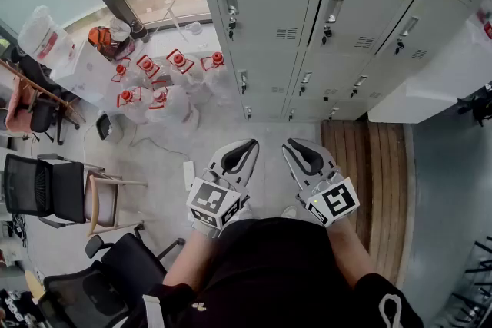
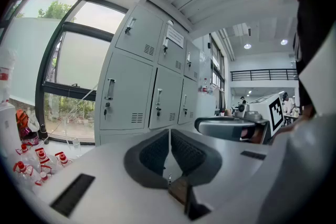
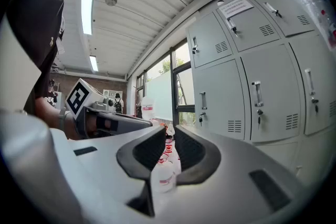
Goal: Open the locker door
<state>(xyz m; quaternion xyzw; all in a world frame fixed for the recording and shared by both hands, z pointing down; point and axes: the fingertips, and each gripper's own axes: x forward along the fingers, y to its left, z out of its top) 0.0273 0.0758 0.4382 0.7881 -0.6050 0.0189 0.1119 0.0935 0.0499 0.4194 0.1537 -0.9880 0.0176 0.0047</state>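
Observation:
A bank of grey locker doors (image 1: 261, 11) stands ahead, all closed, each with a metal handle (image 1: 230, 8) and a keyed lock. My left gripper (image 1: 244, 144) and right gripper (image 1: 290, 144) hang side by side near my waist, well short of the lockers, pointing toward them. In the left gripper view the left gripper (image 2: 169, 131) has its pads together with nothing between them, and the lockers (image 2: 126, 97) show beyond. In the right gripper view the right gripper (image 3: 170, 132) is shut and empty, with locker doors (image 3: 220, 102) at the right.
Several clear water jugs with red caps (image 1: 165, 81) stand on the floor left of the lockers, below a window. Chairs (image 1: 46, 192) and an office chair (image 1: 115, 273) stand at the left. A wooden slatted strip (image 1: 369, 180) and a white cabinet (image 1: 446, 81) lie right.

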